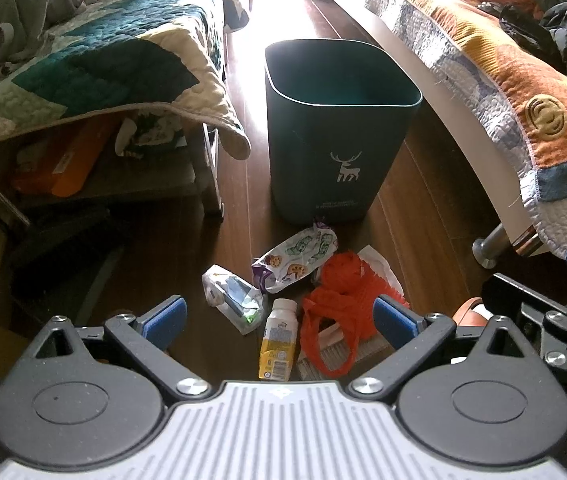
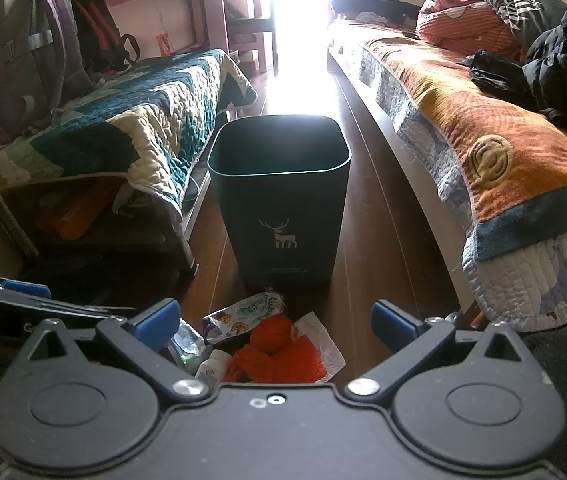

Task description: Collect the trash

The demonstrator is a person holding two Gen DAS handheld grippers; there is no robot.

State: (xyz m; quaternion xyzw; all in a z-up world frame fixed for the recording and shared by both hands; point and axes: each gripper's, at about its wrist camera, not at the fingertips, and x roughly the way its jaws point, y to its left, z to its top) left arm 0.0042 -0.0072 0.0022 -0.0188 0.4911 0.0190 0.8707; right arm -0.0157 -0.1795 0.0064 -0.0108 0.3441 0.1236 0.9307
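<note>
Both the left gripper (image 1: 279,316) and the right gripper (image 2: 275,320) hover with fingers spread wide, holding nothing. On the wooden floor (image 1: 415,200), a cookie wrapper (image 1: 297,260), orange mesh bag (image 1: 335,308) and small yellow-labelled white bottle (image 1: 277,340) lie just near of the dark green plastic bin (image 1: 335,136).

Bin (image 2: 279,200) stands mid-frame on a wooden floor (image 2: 379,240).
Trash (image 2: 279,344) lies just below it, between the right gripper's (image 2: 276,319) spread fingers.
</note>
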